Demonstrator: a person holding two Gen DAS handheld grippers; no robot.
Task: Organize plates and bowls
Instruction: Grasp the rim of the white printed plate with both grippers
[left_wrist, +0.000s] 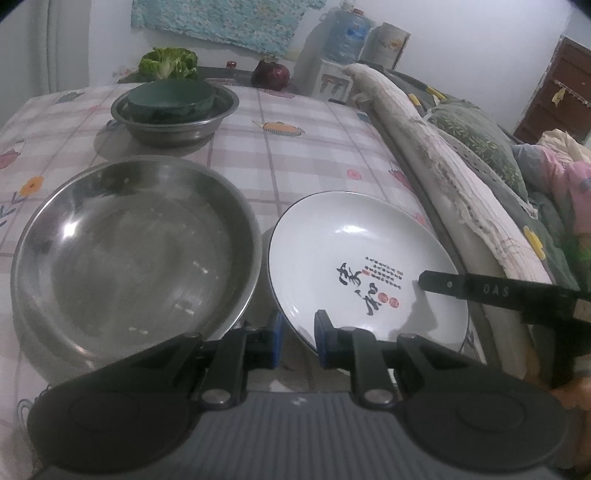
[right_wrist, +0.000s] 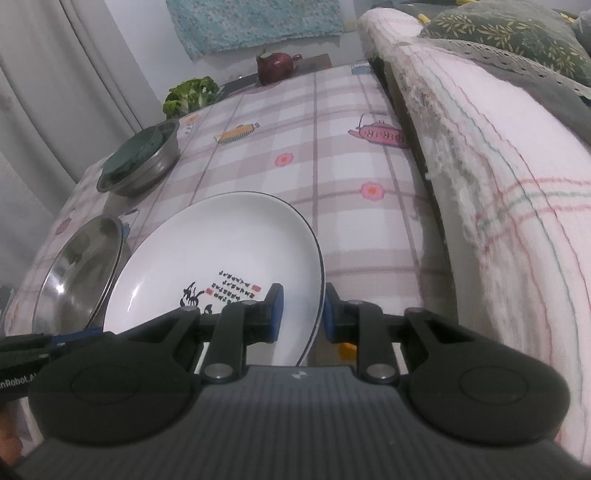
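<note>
Both wrist cameras look steeply down, close over the white plate (left_wrist: 354, 251), left and right of it

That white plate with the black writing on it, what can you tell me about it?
The white plate is round and shallow, glossy like ceramic, with a thin dark rim line, black brush calligraphy and small red seals inside. It looks empty and sits tilted above the checked tablecloth, right beside the large steel bowl. Both tools grip it: the left gripper pinches its near rim, the right gripper its other edge.
</note>
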